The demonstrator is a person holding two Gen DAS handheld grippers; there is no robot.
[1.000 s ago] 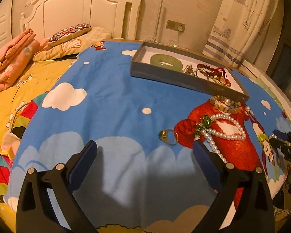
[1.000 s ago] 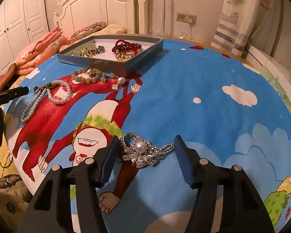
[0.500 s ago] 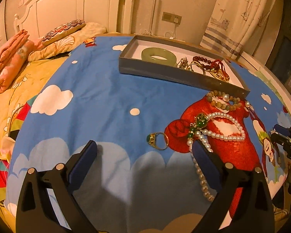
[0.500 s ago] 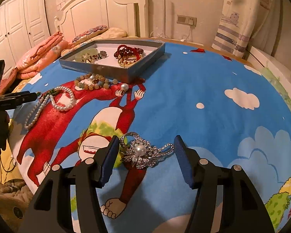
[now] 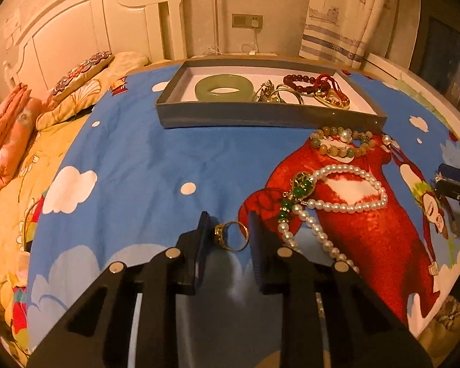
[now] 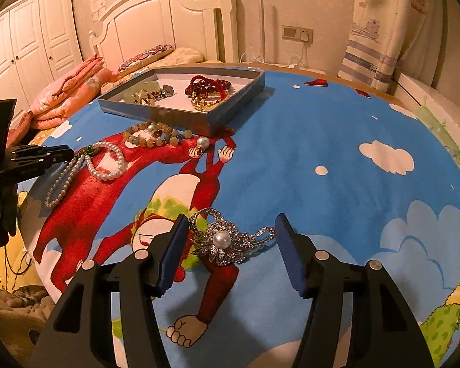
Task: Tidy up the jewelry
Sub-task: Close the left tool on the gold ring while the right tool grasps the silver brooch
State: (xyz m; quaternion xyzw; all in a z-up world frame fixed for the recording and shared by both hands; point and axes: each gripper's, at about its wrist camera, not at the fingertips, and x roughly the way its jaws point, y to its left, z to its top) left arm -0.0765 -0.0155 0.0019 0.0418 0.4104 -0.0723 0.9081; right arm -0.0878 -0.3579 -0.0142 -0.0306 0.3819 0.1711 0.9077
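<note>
Down between the left gripper's [image 5: 228, 236] narrowed fingers [image 5: 203, 239]: a gold ring [image 5: 232, 235] with a green stone, flat on the blue cartoon-print sheet [image 5: 144, 165], pads close on either side, contact not discernible. Just right of the right finger, a pearl necklace [image 5: 337, 196] with a green pendant, looped on the red figure; beyond it a beaded bracelet [image 5: 340, 145] of mottled round stones, touching the grey tray [image 5: 260, 118]. Ahead, in the tray, a smooth pale-green bangle [image 5: 224, 87] beside dark red beads [image 5: 309, 80]. Open sheet left of the fingers. Now the right wrist view: right gripper [image 6: 230, 239] spread wide around a silver rhinestone brooch [image 6: 227, 239], leafy, glittering, one pearl at centre, nearer the left pad. Bare blue sheet ahead and to the right; left gripper at the left edge.
</note>
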